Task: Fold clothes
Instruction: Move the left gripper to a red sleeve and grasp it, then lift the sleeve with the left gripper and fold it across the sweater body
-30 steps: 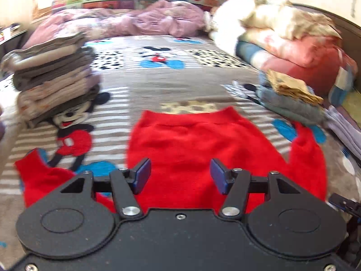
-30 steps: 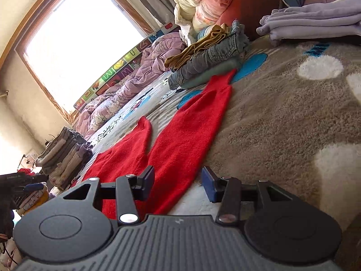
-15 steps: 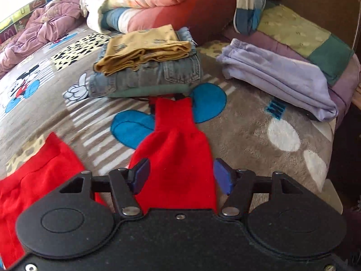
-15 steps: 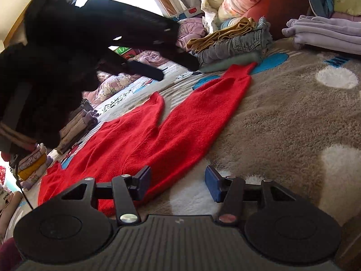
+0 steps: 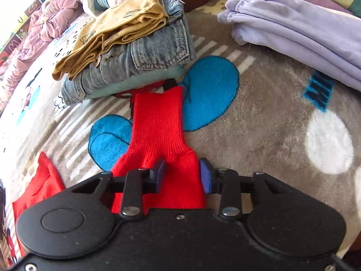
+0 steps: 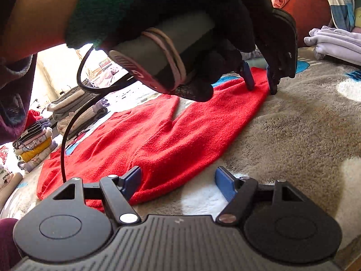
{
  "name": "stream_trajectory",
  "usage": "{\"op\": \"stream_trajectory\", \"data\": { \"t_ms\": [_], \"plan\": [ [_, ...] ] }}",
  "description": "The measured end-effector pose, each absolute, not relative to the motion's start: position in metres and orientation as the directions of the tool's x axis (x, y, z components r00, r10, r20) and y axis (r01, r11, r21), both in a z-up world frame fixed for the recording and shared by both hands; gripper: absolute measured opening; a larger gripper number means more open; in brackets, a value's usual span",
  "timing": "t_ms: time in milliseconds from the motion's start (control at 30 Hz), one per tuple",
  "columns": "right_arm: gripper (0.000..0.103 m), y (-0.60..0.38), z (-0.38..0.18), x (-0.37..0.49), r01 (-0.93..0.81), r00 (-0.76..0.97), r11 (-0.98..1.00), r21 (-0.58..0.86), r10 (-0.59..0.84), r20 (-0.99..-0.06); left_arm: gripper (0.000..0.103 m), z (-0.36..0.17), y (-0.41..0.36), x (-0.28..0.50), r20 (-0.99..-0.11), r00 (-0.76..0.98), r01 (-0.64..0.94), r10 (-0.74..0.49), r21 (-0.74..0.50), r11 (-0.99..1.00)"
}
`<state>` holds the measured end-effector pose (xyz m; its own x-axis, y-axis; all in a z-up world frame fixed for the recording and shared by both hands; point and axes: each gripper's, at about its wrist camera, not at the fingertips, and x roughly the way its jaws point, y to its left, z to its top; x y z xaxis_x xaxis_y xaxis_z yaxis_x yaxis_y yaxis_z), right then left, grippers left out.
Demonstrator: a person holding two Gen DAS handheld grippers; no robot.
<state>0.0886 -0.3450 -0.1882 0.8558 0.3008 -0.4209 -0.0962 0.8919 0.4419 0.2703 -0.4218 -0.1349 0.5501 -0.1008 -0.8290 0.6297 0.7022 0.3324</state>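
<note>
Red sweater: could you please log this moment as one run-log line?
left gripper: closing around red sweater sleeve | right gripper: opening, nothing held | sweater flat on blanket

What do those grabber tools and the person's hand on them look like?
Both grippers, left and right, are black plastic with round side discs, silver screws and blue pads. A black-gloved hand with a green cuff grips a grey handle wrapped in rubber bands, trailing a black cable.

The sweater lies flat on the blanket, its sleeve at frame centre of the left wrist view. A folded stack sits behind the cuff, upper left. Folded trousers lie upper right.
</note>
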Motion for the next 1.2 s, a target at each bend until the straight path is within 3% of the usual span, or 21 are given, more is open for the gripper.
{"op": "stream_trajectory", "data": {
  "t_ms": [67, 133, 200, 400, 633, 833, 1000, 1100, 1200],
  "plan": [
    [0.073, -0.344, -0.188, 0.089, -0.097, 0.857, 0.893, 0.44, 0.3, -0.419, 0.029, -0.136, -0.425, 0.273, -0.818, 0.569, 0.615, -0.084, 0.356, 0.704],
    [0.072, -0.344, -0.187, 0.09, -0.096, 0.858, 0.894, 0.438, 0.297, -0.419, 0.006, -0.137, -0.428, 0.275, -0.807, 0.586, 0.601, -0.068, 0.378, 0.704],
    [0.072, -0.345, -0.186, 0.088, -0.09, 0.86, 0.893, 0.441, 0.293, -0.418, 0.003, -0.13, -0.423, 0.275, -0.805, 0.585, 0.614, -0.097, 0.361, 0.702],
    [0.072, -0.342, -0.183, 0.085, -0.074, 0.866, 0.903, 0.423, 0.268, -0.421, 0.003, -0.053, -0.358, 0.271, -0.737, 0.593, 0.623, -0.324, 0.166, 0.764],
    [0.07, -0.321, -0.176, 0.081, -0.124, 0.878, 0.936, 0.328, 0.258, -0.404, 0.003, 0.022, -0.255, 0.269, -0.633, 0.626, 0.563, -0.456, -0.039, 0.826],
    [0.065, -0.282, -0.168, 0.079, -0.22, 0.87, 0.959, 0.178, 0.276, -0.409, 0.003, 0.046, -0.178, 0.26, -0.569, 0.674, 0.494, -0.471, -0.127, 0.86],
    [0.056, -0.257, -0.168, 0.076, -0.277, 0.86, 0.957, 0.083, 0.286, -0.424, 0.003, 0.051, -0.114, 0.257, -0.542, 0.71, 0.418, -0.449, -0.188, 0.889],
    [0.045, -0.25, -0.166, 0.073, -0.301, 0.862, 0.953, 0.042, 0.291, -0.416, 0.003, 0.049, -0.079, 0.254, -0.53, 0.726, 0.381, -0.439, -0.222, 0.898],
    [0.042, -0.246, -0.166, 0.072, -0.312, 0.861, 0.95, 0.016, 0.29, -0.418, 0.003, 0.044, -0.047, 0.249, -0.519, 0.736, 0.357, -0.435, -0.249, 0.9]
  ]
}}
